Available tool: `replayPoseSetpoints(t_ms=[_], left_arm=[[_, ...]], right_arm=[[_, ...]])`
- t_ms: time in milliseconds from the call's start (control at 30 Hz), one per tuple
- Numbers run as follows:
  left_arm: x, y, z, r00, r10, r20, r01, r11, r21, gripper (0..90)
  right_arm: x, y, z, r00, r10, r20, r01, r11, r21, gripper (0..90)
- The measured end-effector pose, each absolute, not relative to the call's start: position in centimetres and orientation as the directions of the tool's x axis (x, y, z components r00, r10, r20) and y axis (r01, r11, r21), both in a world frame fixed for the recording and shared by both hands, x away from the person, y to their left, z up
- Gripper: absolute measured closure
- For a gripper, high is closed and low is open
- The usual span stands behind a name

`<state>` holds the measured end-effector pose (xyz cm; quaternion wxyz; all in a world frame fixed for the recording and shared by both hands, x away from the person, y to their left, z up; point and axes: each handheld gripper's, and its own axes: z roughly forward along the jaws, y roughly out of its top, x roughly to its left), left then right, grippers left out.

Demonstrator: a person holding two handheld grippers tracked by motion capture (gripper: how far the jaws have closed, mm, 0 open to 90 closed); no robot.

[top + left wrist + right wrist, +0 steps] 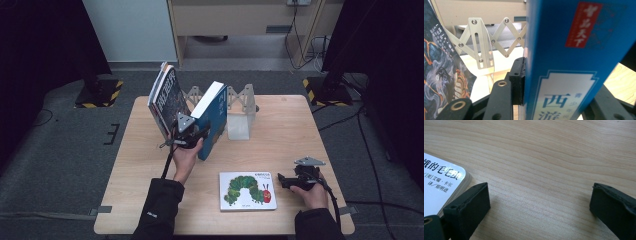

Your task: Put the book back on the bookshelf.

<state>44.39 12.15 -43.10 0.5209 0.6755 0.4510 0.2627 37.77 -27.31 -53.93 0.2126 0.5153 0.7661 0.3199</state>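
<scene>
A blue book (pixel 214 116) stands tilted on its edge on the wooden table (pixel 285 130). My left gripper (pixel 202 132) is shut on its lower part. In the left gripper view the blue book (pixel 574 62) sits between the black jaws, and my left gripper (pixel 559 100) clamps its spine. A dark-covered book (pixel 165 97) leans upright just left of it. A white caterpillar picture book (pixel 247 190) lies flat near the front edge. My right gripper (pixel 281 181) rests open beside that book's right side. In the right gripper view my right gripper (pixel 539 205) holds nothing, with the picture book's corner (pixel 441 185) beside its left jaw.
A pale folding scissor-type book rack (pixel 240 107) stands behind the blue book, and the rack (pixel 491 42) appears past the left jaw too. The dark-covered book (pixel 441 70) is at the left. Bare wood (pixel 544 157) lies ahead of the right gripper. Grey carpet and black stands surround the table.
</scene>
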Motion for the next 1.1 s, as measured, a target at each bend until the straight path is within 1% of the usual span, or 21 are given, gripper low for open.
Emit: replayPoseSetpoints(t_ms=[300,400,700,933,1100], left_arm=[[44.5,12.0,-43.0,0.449,0.888,-0.102,0.333,-0.061,0.941,59.7],[44.3,11.9,-42.9,0.429,0.900,-0.073,0.329,-0.080,0.941,60.5],[43.5,11.6,-42.9,0.398,0.915,-0.065,0.326,-0.075,0.942,60.5],[43.7,11.7,-42.9,0.366,0.928,-0.065,0.329,-0.064,0.942,60.7],[44.3,11.6,-42.8,0.353,0.934,-0.048,0.331,-0.077,0.941,60.8]], right_arm=[[37.8,-27.3,-53.9,-0.376,0.927,0.005,0.654,0.262,0.709,3.1],[37.8,-27.3,-53.9,-0.378,0.926,0.004,0.654,0.264,0.709,3.1],[37.8,-27.3,-53.9,-0.376,0.927,0.005,0.654,0.261,0.710,3.0],[37.8,-27.3,-53.9,-0.375,0.927,0.006,0.655,0.261,0.709,2.8],[37.8,-27.2,-53.9,-0.377,0.926,0.006,0.657,0.263,0.707,2.5]])
